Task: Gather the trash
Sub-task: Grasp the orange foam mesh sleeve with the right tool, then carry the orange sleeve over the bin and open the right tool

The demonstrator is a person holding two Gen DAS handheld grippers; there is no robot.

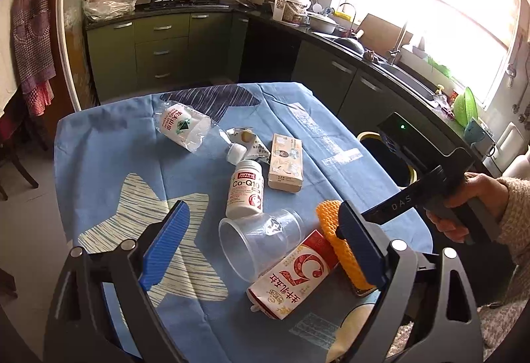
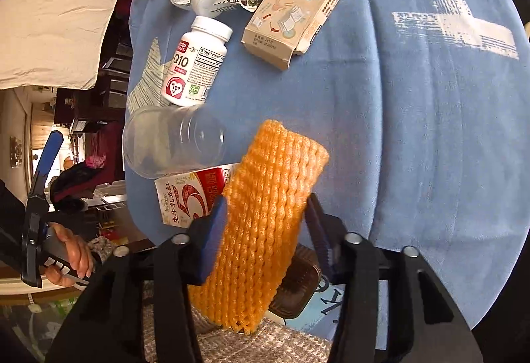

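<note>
The table [image 1: 109, 164] carries a blue patterned cloth; all the trash lies on it, clustered toward the near edge. A bin [image 1: 381, 144] with a yellow-lined rim stands off the table's far right side, behind the right gripper.

Key relation: the orange foam net sleeve [image 2: 268, 214] sits between the fingers of the right gripper [image 2: 265, 230], its long axis running straight ahead along the fingers and away from the camera. The blue pads [image 2: 212, 237] press its sides near the lower half; the jaws stand narrow, closed on the sleeve. The right hand is therefore the one committed to this item. The next move probably calls for carrying it toward the bin.

The left gripper [image 1: 261, 240] hangs wide open and holds nothing. The milk carton [image 1: 291, 280] and clear plastic cup [image 1: 261, 237] lie directly ahead of it, between its fingers in view but untouched.

Materials:
- Foam sleeve: soft, open lattice, compressible.
- Milk carton: waxed card, red and white, lying flat.
- Cup: thin, transparent, on its side.
- Supplement bottle [image 1: 246, 189]: rigid white plastic, cylindrical.
- Tape box [image 1: 285, 162]: light card, one flap open.
</note>
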